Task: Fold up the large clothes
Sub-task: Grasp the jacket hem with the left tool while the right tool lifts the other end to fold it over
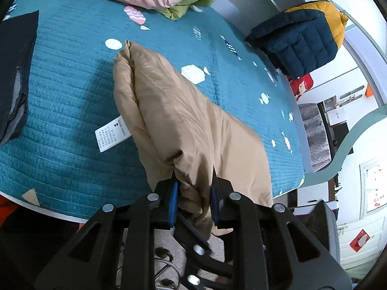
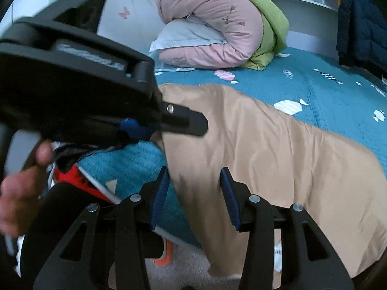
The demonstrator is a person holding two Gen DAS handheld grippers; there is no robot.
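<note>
You have two grippers in play and one tan garment to fold, lying on the teal quilted bedspread with part of it draped over the near edge of the bed. Your left gripper is clamped on a bunched fold of that tan fabric, its blue pads pressed into the cloth from both sides, and the fabric rises from the bed in a ridge toward it; one white care label sticks out on the ridge's left side. Your right gripper has its two fingers spread apart, with the edge of the tan garment showing between them; whether the pads touch the cloth you cannot tell. From the right wrist view the left gripper sits at the garment's left edge. Count three other soft items on or by the bed: one pink and green rolled duvet at the far end, one navy and yellow puffer jacket hung at the far right side, and one dark garment at the left edge. Bare teal bedspread lies open between the tan garment and the duvet, and to the left of the ridge.
</note>
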